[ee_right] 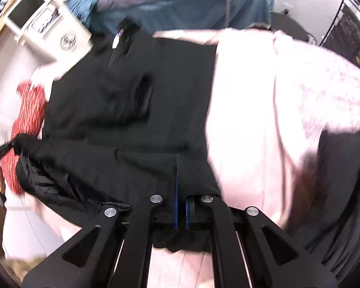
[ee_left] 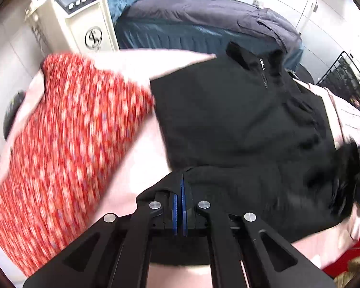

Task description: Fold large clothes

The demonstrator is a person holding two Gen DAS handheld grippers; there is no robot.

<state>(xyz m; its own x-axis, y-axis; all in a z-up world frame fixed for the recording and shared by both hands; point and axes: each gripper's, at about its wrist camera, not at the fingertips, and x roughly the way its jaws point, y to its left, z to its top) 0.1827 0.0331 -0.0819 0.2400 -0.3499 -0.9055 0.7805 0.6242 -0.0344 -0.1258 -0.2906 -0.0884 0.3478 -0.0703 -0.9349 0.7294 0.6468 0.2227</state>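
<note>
A black garment point(ee_left: 240, 120) with a short zip at its collar lies spread over a pale pink sheet point(ee_left: 136, 158), its lower hem lifted and bunched toward both cameras. The left tool point(ee_left: 180, 187) is closed, its blue pads pinching a fold of the black hem. The right tool point(ee_right: 177, 175) is likewise closed on the hem; the cloth drapes from it in dark folds. A red patterned cloth point(ee_left: 67, 144) lies just beside the garment's left edge, blurred. Behind is a bed point(ee_left: 204, 14) with blue bedding.
</note>
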